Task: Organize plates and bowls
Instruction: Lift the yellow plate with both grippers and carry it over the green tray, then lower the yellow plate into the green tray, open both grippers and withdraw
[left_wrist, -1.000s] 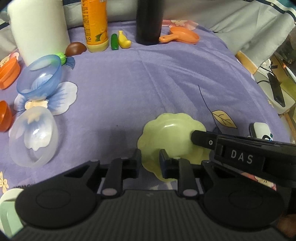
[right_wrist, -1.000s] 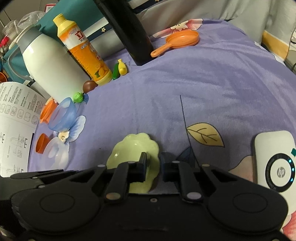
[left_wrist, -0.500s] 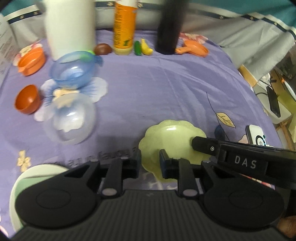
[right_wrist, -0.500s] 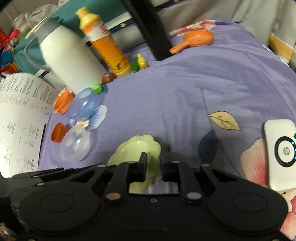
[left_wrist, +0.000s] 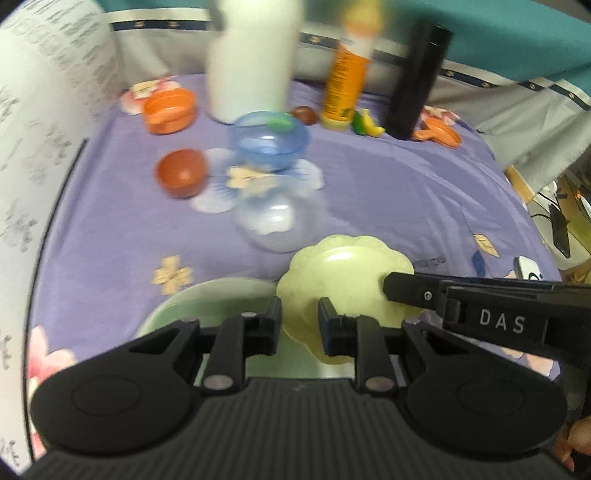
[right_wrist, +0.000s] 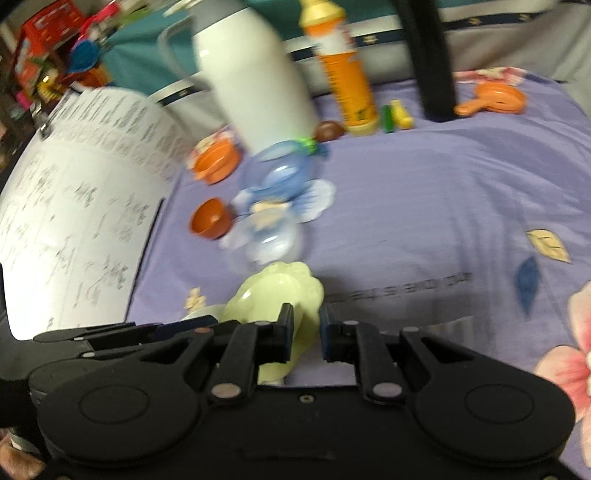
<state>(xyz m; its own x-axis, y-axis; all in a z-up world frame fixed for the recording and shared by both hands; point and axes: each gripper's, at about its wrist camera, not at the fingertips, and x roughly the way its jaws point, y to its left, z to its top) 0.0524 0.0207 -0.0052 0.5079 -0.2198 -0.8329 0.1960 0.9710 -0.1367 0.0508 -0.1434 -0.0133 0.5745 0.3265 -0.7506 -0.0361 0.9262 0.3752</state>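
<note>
A pale yellow-green scalloped plate (left_wrist: 343, 277) is held off the purple cloth by both grippers. My left gripper (left_wrist: 300, 319) is shut on its near rim. My right gripper (right_wrist: 306, 326) is shut on its right rim (right_wrist: 295, 291), and its finger (left_wrist: 413, 291) shows from the right in the left wrist view. A larger pale green plate (left_wrist: 207, 306) lies just below and to the left. A clear bowl (left_wrist: 280, 221), a blue bowl (left_wrist: 267, 142) and a small brown-orange bowl (left_wrist: 181, 177) lie on the cloth beyond.
At the back stand a white flask (left_wrist: 251, 55), an orange bottle (left_wrist: 347, 74) and a black cylinder (left_wrist: 417, 77). An orange pot (left_wrist: 170, 110) and an orange toy pan (left_wrist: 439, 133) lie near them. A printed sheet (right_wrist: 74, 206) rises at the left. A white device (left_wrist: 528, 267) lies at the right.
Both grippers have carried the scalloped plate to the left, up to the pale green plate. The bowls and the printed sheet have come into the middle of both views.
</note>
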